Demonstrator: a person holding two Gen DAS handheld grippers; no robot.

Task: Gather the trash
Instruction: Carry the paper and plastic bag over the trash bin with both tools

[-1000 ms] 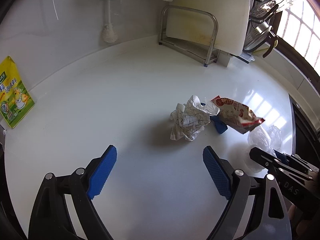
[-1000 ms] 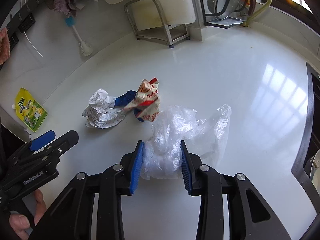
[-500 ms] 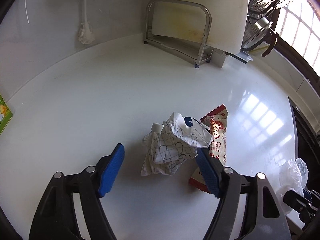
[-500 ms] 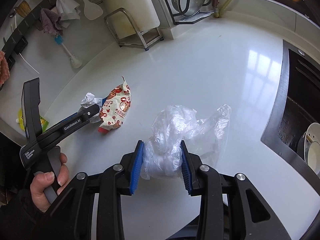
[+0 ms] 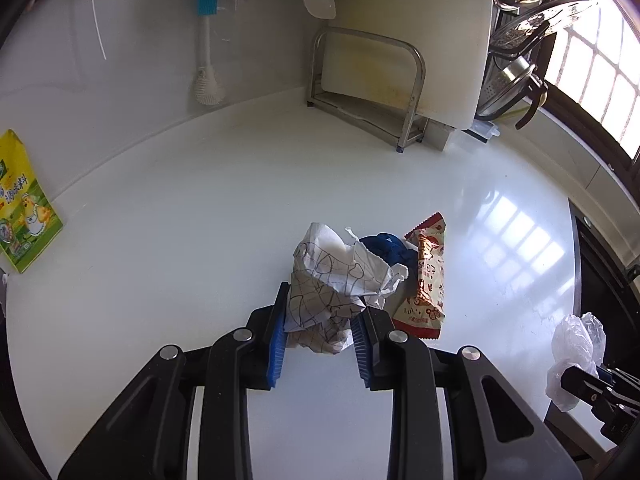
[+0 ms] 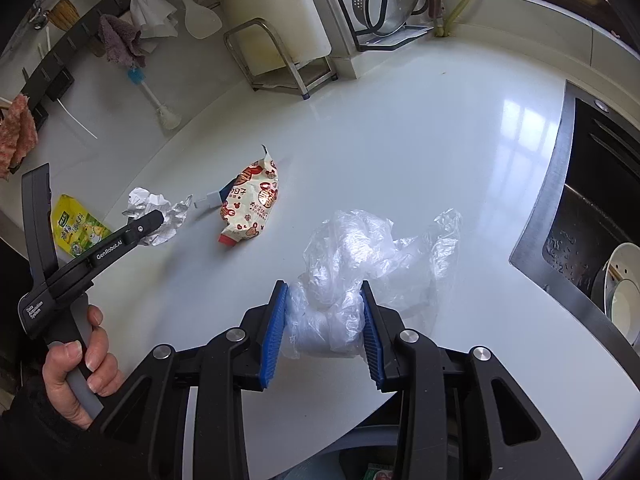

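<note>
Left wrist view: left gripper (image 5: 318, 320) closing on crumpled paper (image 5: 328, 288), pads touching it, on white tabletop (image 5: 200, 220) beside snack wrapper (image 5: 428, 280). Right gripper (image 6: 325, 328) fingers clamp clear plastic bag (image 6: 352, 264).

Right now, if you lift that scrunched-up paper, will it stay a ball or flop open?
Probably it stays a loose ball: the crumpled paper shows sharp creases that hold shape. It looks light, since it's thin sheet with hollow folds. It may squash further, because the left gripper is closing with the paper between its pads.
</note>
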